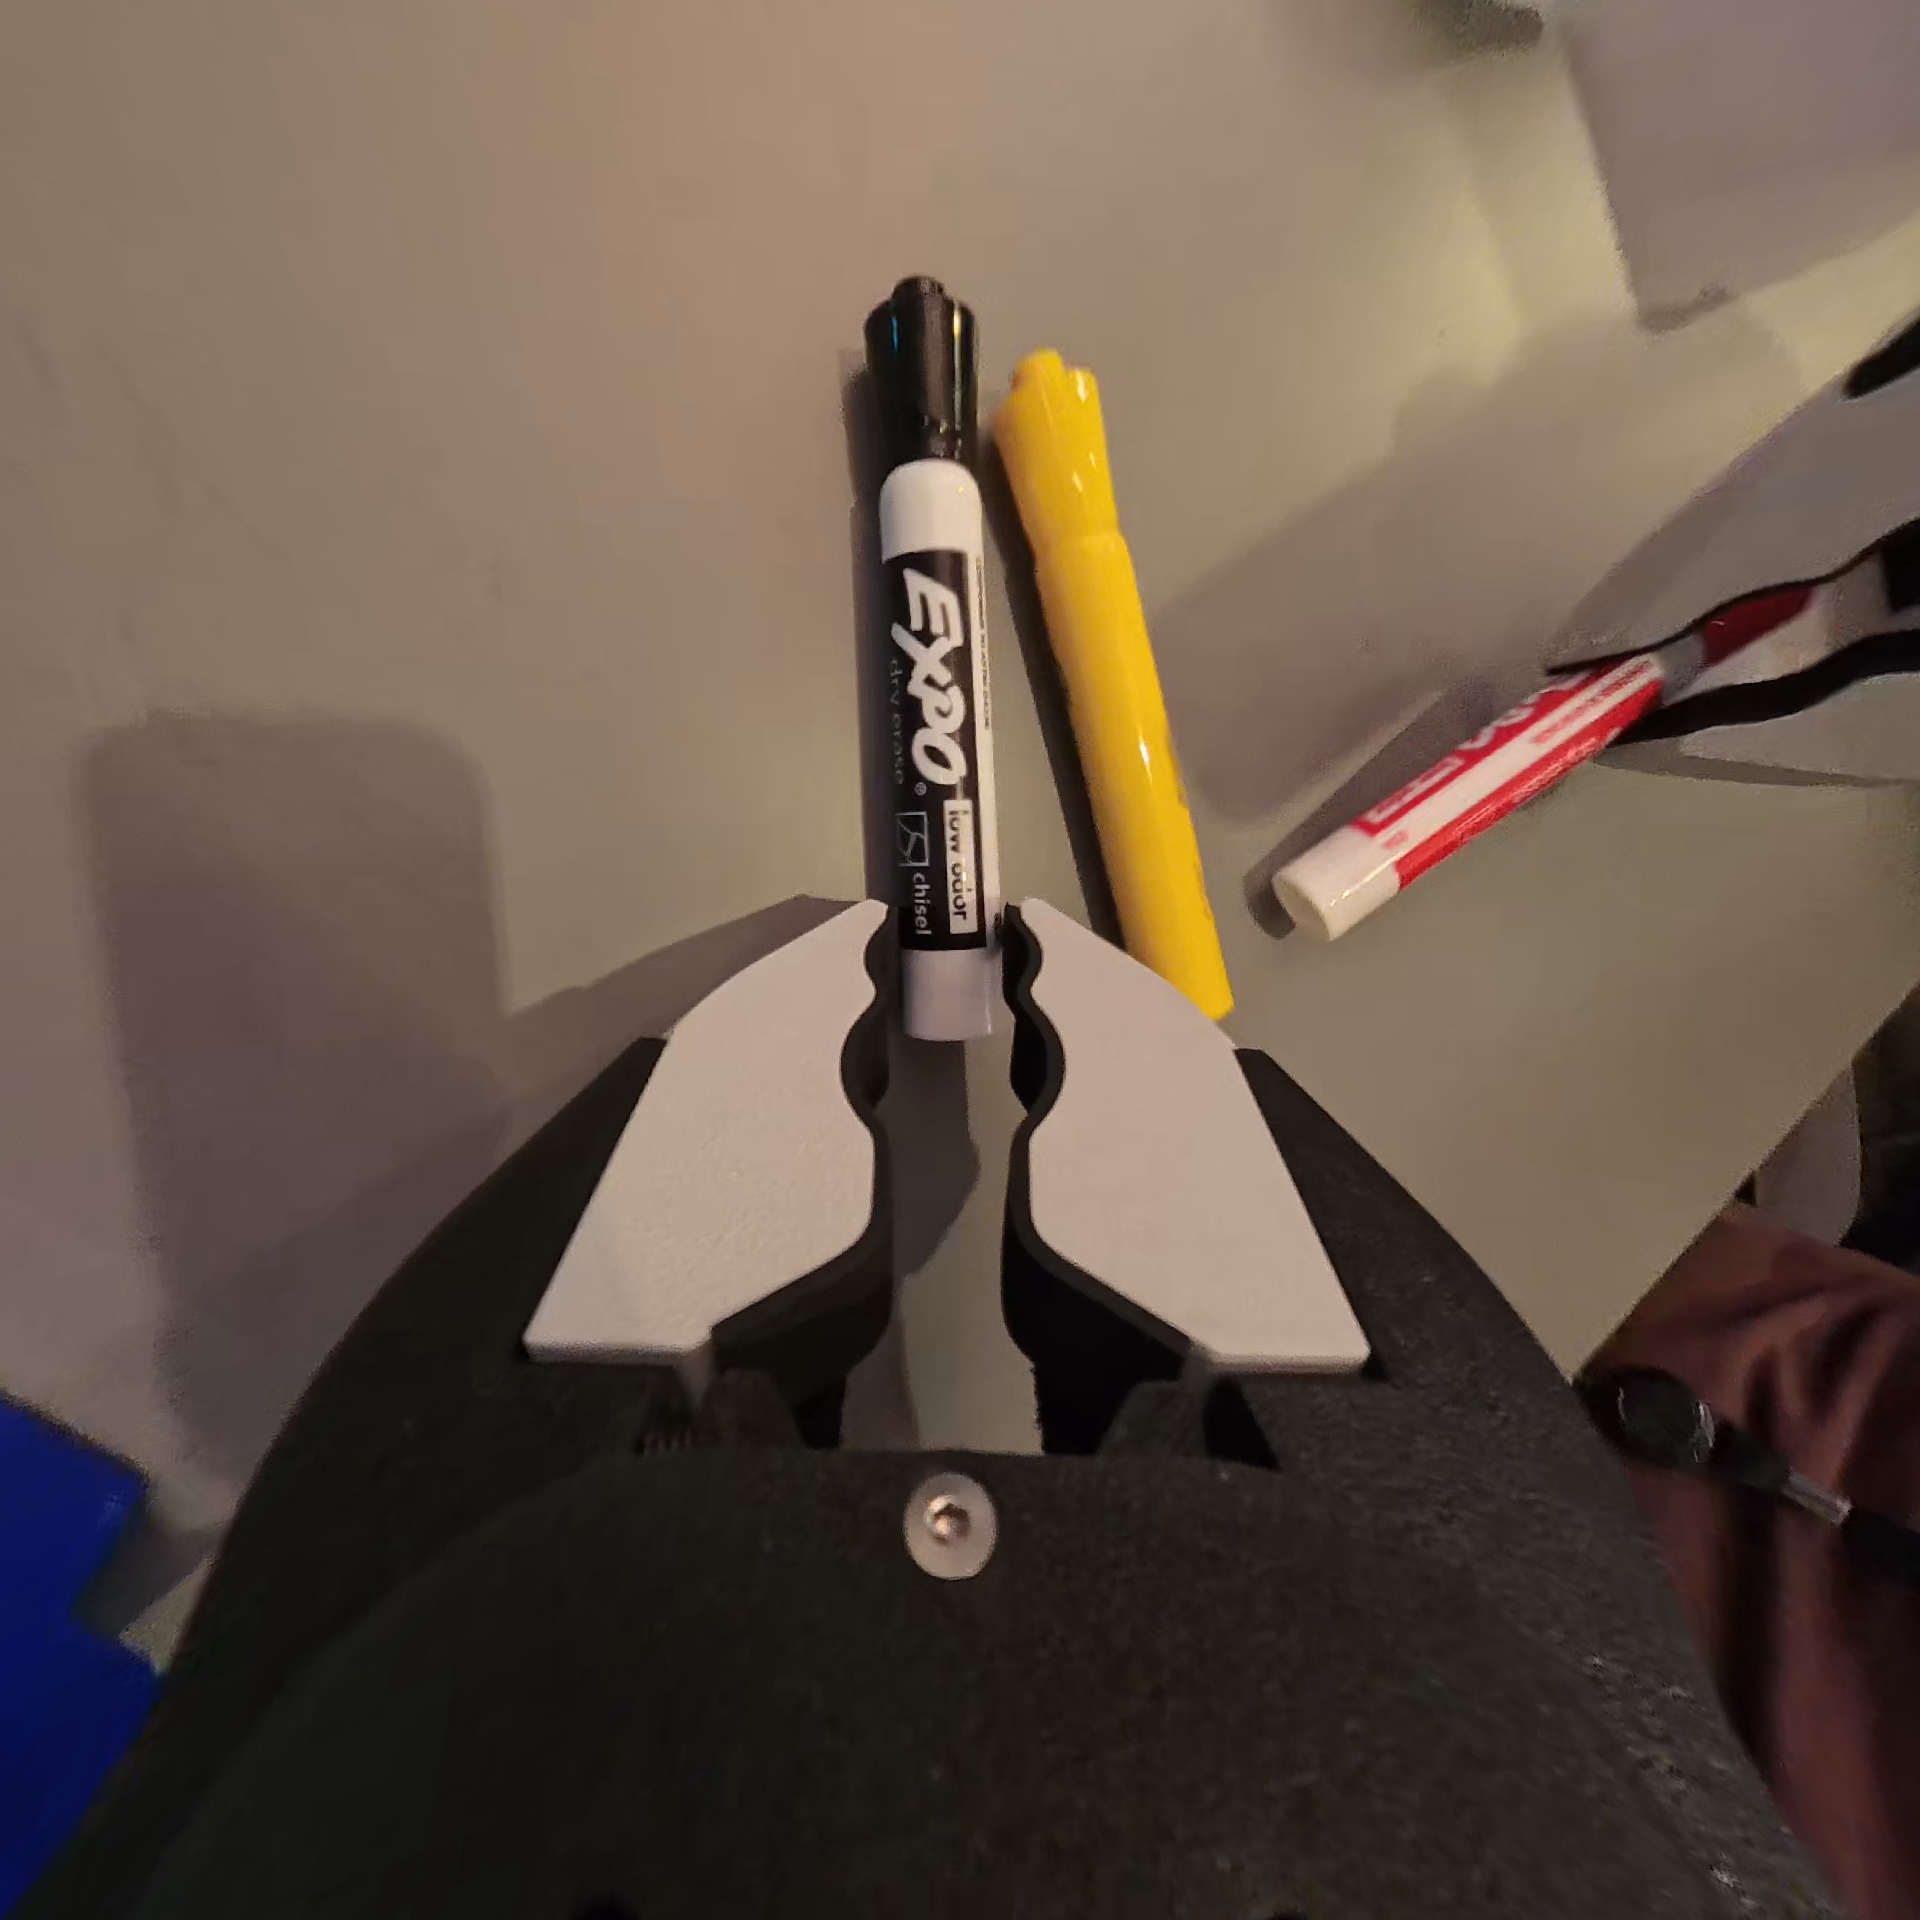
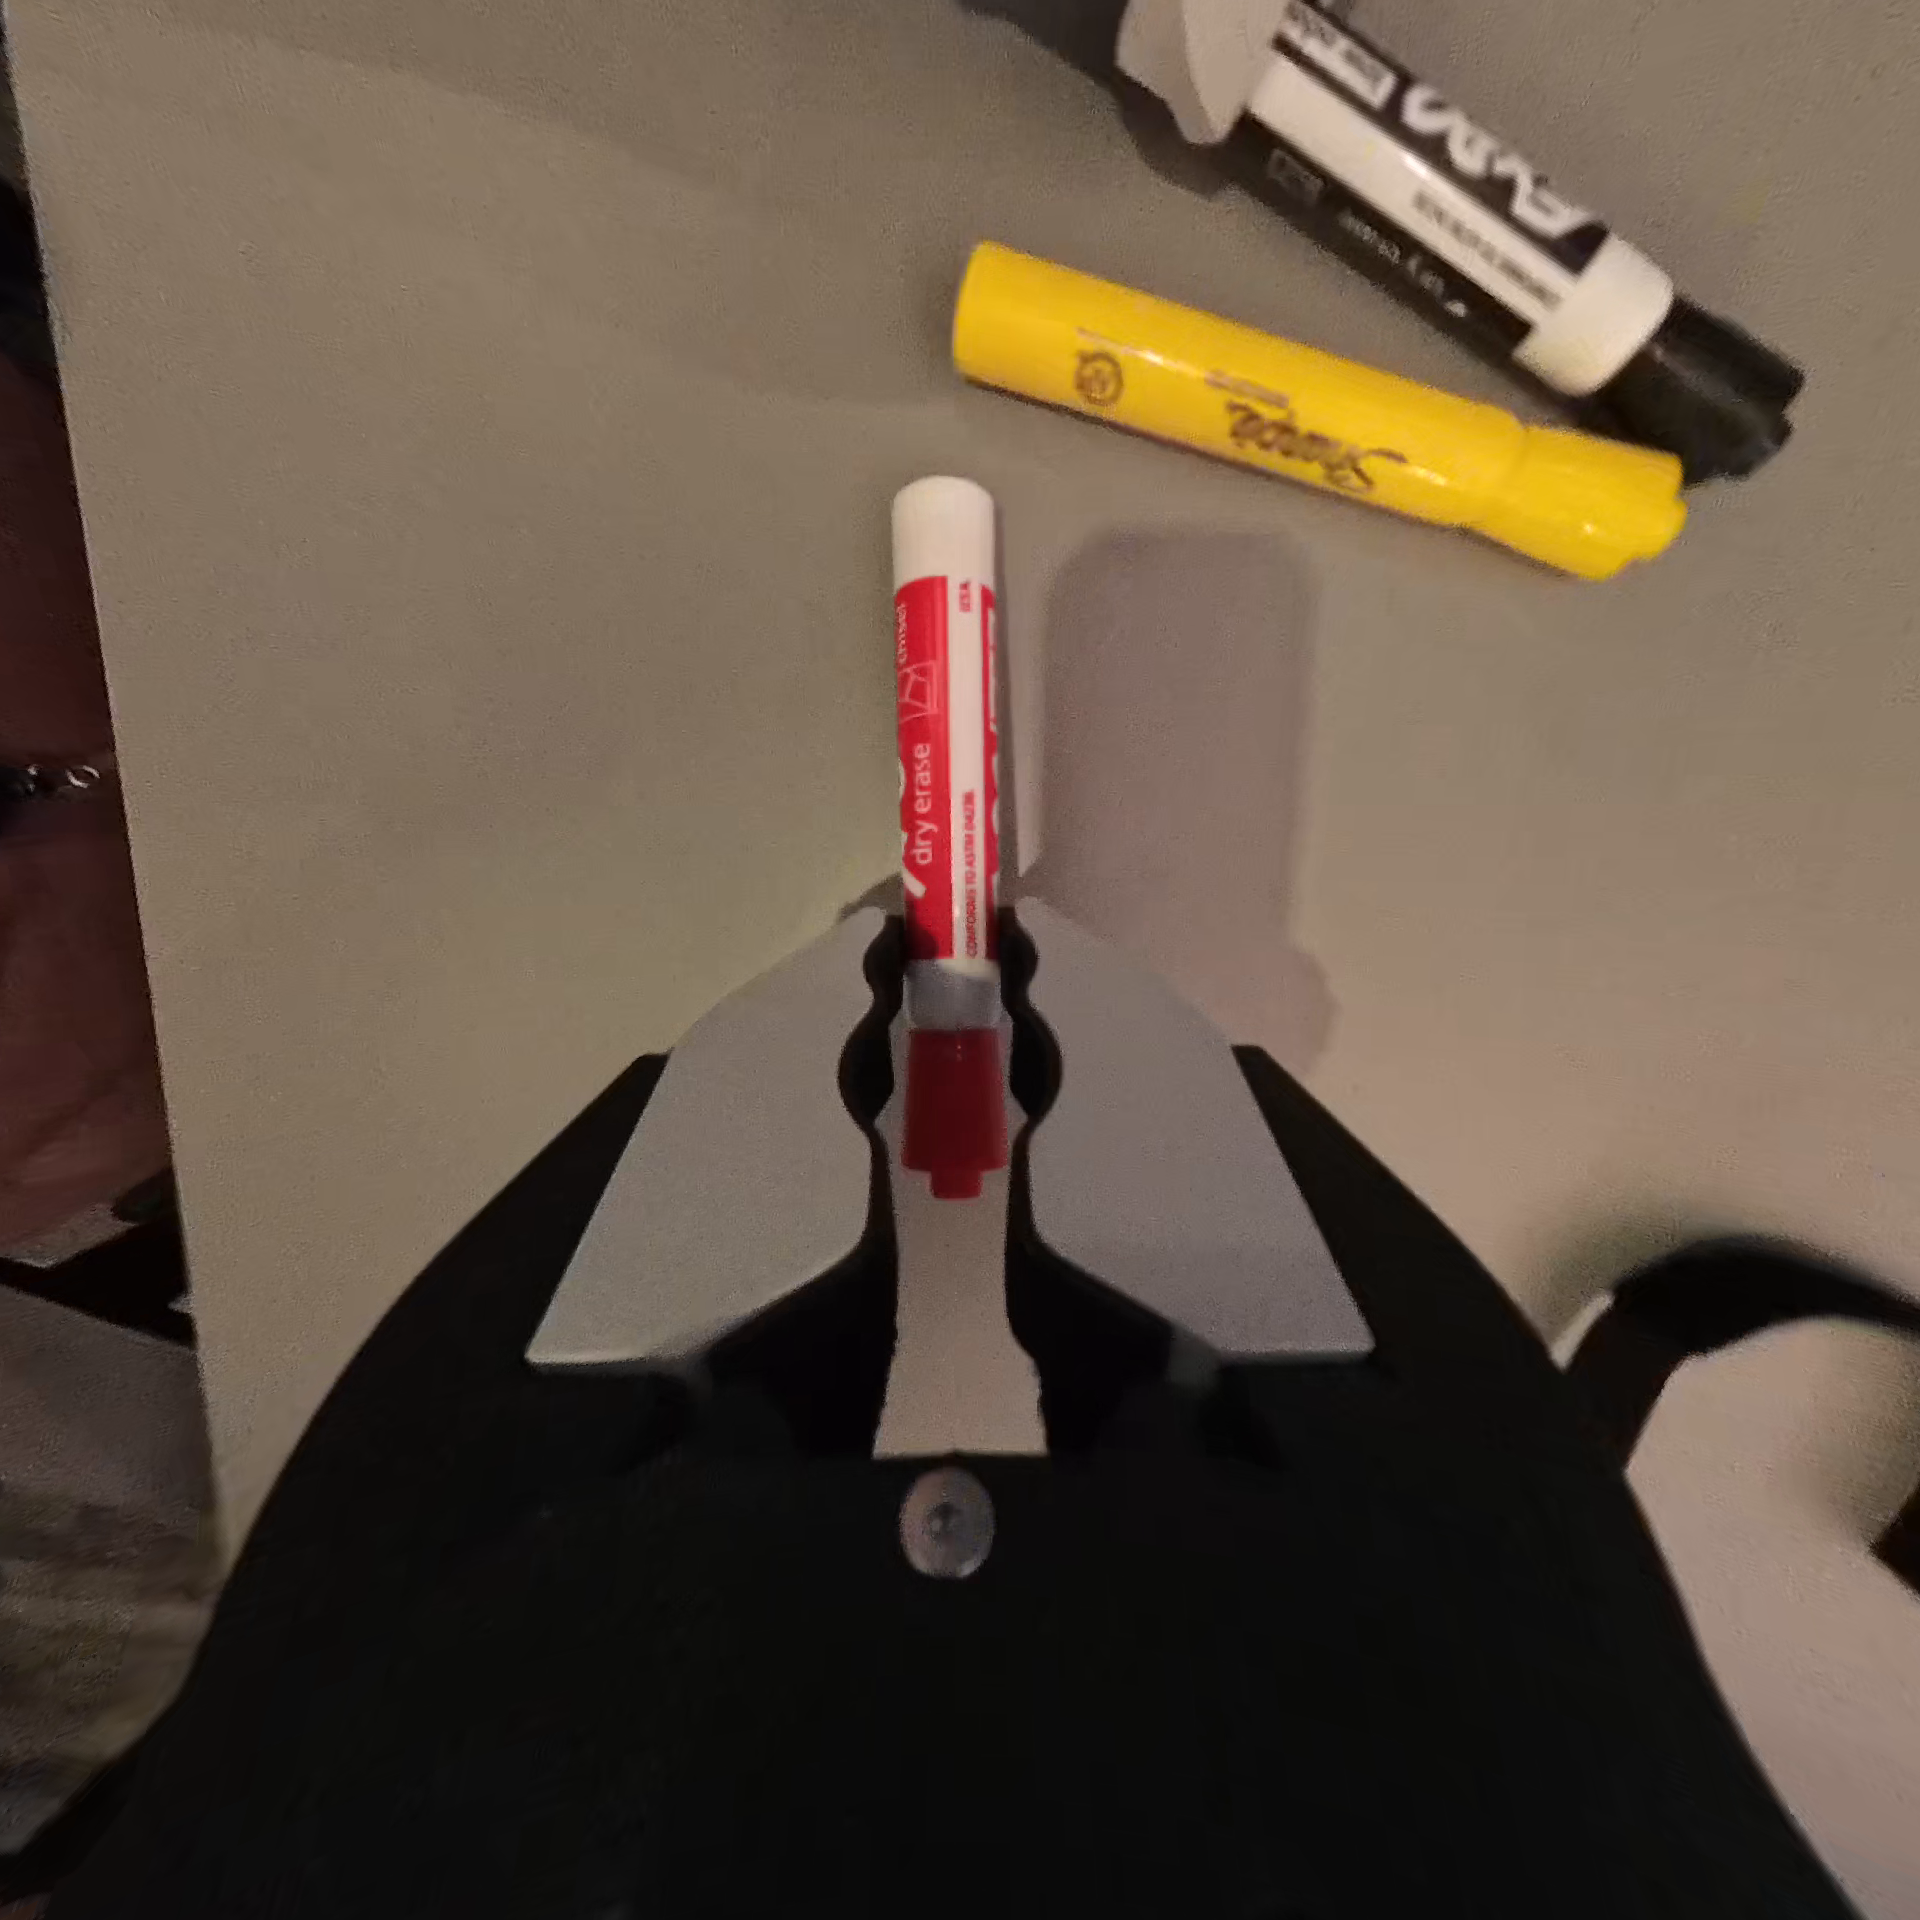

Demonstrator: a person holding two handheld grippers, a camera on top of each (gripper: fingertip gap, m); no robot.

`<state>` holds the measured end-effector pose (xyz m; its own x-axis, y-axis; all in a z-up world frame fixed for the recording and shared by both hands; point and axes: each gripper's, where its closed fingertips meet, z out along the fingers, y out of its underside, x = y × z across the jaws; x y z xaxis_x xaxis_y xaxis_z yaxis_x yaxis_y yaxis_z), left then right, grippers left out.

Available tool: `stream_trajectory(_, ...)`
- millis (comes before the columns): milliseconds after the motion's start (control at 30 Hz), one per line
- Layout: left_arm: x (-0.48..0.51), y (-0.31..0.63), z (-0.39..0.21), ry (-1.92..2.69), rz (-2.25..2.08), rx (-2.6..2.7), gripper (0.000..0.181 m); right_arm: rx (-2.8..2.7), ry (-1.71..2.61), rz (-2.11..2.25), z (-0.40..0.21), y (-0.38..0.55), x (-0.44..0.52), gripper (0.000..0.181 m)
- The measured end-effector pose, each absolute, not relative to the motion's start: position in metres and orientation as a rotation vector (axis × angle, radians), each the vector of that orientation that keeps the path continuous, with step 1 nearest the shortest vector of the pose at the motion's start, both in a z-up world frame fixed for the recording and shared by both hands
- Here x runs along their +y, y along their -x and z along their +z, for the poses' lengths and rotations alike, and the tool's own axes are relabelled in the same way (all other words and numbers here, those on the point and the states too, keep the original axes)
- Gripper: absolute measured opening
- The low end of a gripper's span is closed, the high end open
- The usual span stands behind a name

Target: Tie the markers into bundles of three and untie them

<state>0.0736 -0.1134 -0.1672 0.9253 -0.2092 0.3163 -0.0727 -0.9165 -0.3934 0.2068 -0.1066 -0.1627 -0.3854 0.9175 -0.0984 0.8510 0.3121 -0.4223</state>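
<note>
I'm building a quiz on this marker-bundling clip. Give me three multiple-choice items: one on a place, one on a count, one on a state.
1. Where does the yellow marker lie?
A. In the left gripper
B. On the table beside the black marker
C. Across the red marker

2. How many markers show?
A. Two
B. Three
C. Five

3. What is the right gripper doing?
A. Shut on the red marker
B. Open above the yellow marker
C. Shut on nothing

Answers:
1. B: it rests on the table next to the black marker, with no gripper on it.
2. B: black, yellow and red are the only ones seen in either view.
3. A: its jaws press both sides of the red marker near the cap, while the left gripper clasps the black marker's end.
</note>
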Motion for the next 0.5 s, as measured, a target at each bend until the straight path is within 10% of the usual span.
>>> stream_trajectory(500,-0.122,-0.089,-0.161,2.739,-0.778,0.411,0.039,-2.279,0.974,0.631,-0.159,-0.119,-0.065,0.045)
